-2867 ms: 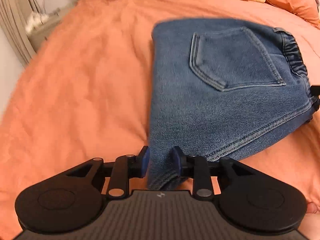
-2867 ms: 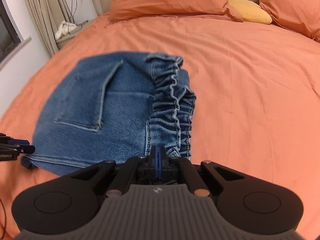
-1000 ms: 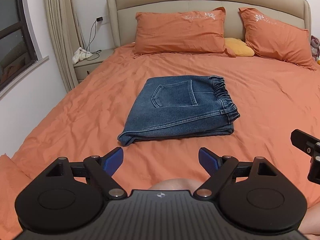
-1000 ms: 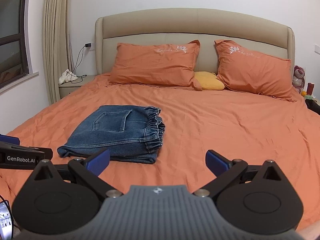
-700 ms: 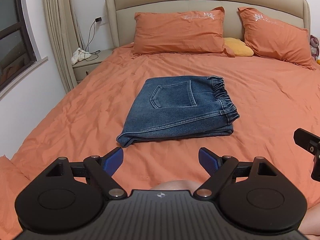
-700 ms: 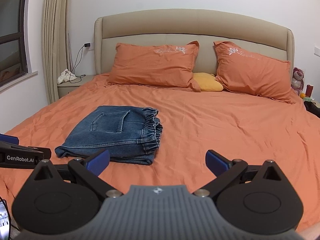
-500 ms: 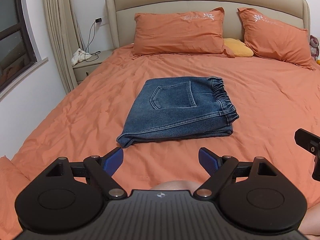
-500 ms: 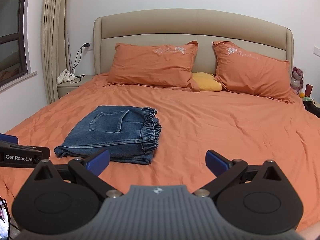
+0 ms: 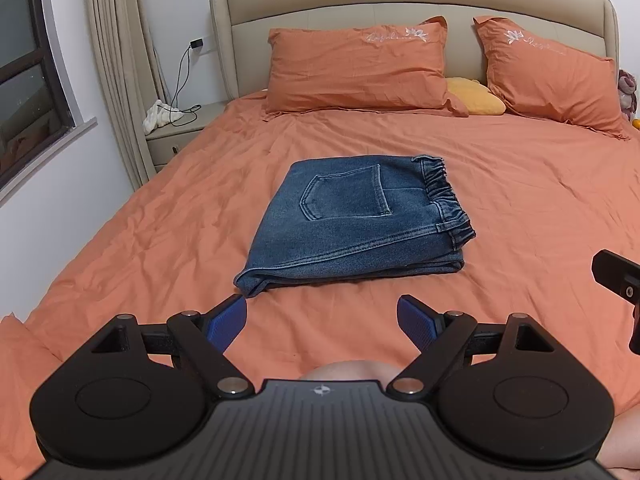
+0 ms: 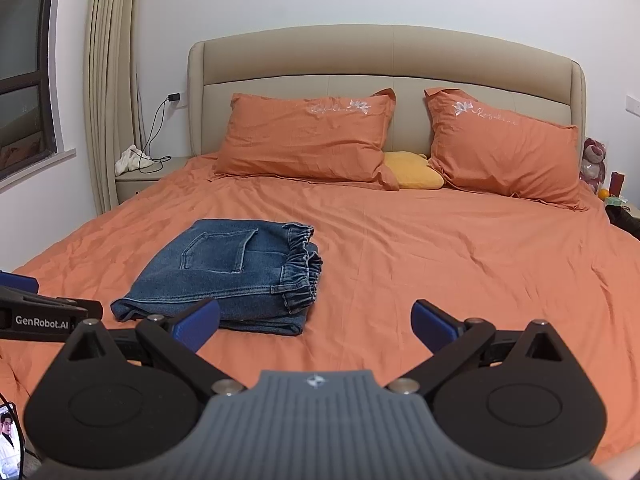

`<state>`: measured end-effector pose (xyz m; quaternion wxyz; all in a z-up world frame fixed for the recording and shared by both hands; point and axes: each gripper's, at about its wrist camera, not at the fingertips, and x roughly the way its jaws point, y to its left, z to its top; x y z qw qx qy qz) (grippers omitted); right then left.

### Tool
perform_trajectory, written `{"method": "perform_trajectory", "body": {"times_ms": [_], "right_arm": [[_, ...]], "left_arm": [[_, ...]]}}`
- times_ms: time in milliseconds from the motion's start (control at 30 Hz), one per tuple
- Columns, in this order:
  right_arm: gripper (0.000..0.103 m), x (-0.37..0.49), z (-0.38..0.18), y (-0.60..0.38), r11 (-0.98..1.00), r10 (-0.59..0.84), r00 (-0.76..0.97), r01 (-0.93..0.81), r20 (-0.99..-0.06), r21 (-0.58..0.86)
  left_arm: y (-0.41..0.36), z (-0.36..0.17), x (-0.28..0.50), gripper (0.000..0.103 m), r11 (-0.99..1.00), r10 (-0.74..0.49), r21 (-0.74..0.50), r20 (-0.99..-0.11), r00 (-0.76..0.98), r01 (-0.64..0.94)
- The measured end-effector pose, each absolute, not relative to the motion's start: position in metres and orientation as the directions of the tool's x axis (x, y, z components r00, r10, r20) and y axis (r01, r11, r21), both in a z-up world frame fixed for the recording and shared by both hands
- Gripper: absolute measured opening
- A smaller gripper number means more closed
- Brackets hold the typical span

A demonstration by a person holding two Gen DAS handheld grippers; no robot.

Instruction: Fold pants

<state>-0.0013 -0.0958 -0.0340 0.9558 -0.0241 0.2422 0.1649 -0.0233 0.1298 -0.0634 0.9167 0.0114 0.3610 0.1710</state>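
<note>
The blue denim pants lie folded into a compact stack on the orange bed, back pocket up and elastic waistband to the right. They also show in the right wrist view, left of centre. My left gripper is open and empty, held back from the near edge of the pants. My right gripper is open and empty, near the foot of the bed, to the right of the pants. The left gripper's side shows at the left edge of the right wrist view.
Two orange pillows and a small yellow cushion lie against the beige headboard. A nightstand with a white cloth and a cable stands left of the bed, beside curtains and a window. Small items sit at the bed's right side.
Both grippers have let go of the pants, opened and pulled back to the foot of the bed. In the last second the view has hardly shifted and the pants lie still.
</note>
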Motion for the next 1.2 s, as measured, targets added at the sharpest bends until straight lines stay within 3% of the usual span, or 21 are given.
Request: {"method": "perform_trajectory", "body": {"times_ms": [1200], "right_arm": [[0.098,-0.0049,-0.0325,-0.0989,0.952,0.294,0.835,-0.301,-0.465,0.06]], "left_arm": [[0.1292,-0.0627,-0.0237,0.099,0.941,0.323,0.148,-0.657,0.681,-0.304]]}}
